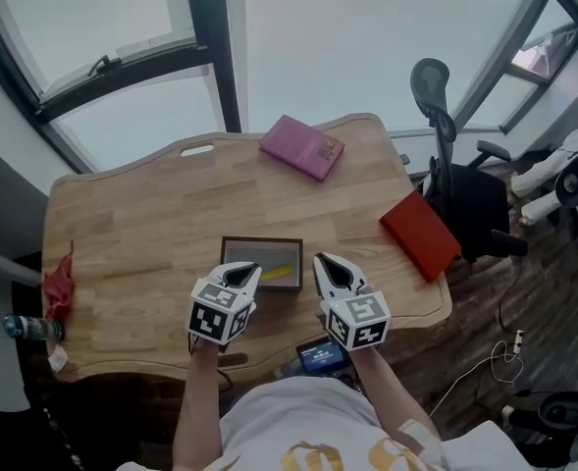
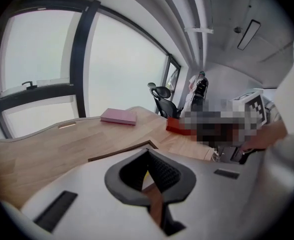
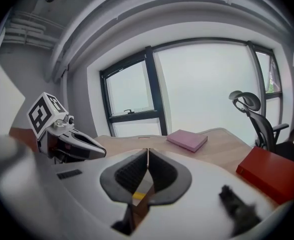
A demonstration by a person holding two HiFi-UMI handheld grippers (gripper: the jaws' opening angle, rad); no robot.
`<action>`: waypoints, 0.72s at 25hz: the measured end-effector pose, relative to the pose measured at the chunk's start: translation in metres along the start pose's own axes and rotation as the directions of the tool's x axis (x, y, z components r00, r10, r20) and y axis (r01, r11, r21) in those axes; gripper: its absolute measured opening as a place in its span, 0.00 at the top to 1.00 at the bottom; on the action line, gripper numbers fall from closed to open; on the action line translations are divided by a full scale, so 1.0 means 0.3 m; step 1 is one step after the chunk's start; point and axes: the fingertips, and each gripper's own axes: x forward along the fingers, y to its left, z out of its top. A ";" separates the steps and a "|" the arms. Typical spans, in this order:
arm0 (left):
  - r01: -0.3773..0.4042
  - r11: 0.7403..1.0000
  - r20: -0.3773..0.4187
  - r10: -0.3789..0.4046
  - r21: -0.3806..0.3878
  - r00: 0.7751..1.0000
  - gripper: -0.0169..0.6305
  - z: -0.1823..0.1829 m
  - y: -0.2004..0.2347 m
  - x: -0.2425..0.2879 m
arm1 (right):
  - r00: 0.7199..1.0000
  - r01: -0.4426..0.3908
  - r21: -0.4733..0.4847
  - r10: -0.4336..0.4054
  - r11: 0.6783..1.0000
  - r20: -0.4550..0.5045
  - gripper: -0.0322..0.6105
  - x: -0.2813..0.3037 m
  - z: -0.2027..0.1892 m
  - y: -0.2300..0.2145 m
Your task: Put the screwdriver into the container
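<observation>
A shallow grey container with a dark frame sits near the wooden table's front edge. The yellow screwdriver lies inside it, partly hidden behind the grippers. My left gripper hovers over the container's near left side, jaws shut with nothing between them. My right gripper hangs just right of the container, also shut and empty. In the right gripper view the pads meet at the tip, and a bit of the yellow screwdriver shows below them. The container's dark rim shows above the left gripper.
A pink book lies at the table's far side and a red book at its right edge. An office chair stands beyond the right edge. A red cloth and a bottle are at the left edge.
</observation>
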 end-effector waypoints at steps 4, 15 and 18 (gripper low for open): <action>-0.118 0.992 0.122 0.122 -0.036 0.985 0.95 0.036 0.061 -0.071 | 1.000 -0.003 -0.017 0.003 1.000 0.015 0.90 -0.019 0.016 0.022; -0.232 0.948 0.316 0.294 -0.218 0.902 0.95 0.103 0.161 -0.211 | 0.998 0.002 -0.041 0.001 0.999 0.056 0.90 -0.056 0.072 0.032; -0.297 0.938 0.357 0.343 -0.179 0.869 0.95 0.127 0.170 -0.243 | 0.998 0.008 -0.051 -0.005 0.999 0.060 0.90 -0.054 0.080 0.034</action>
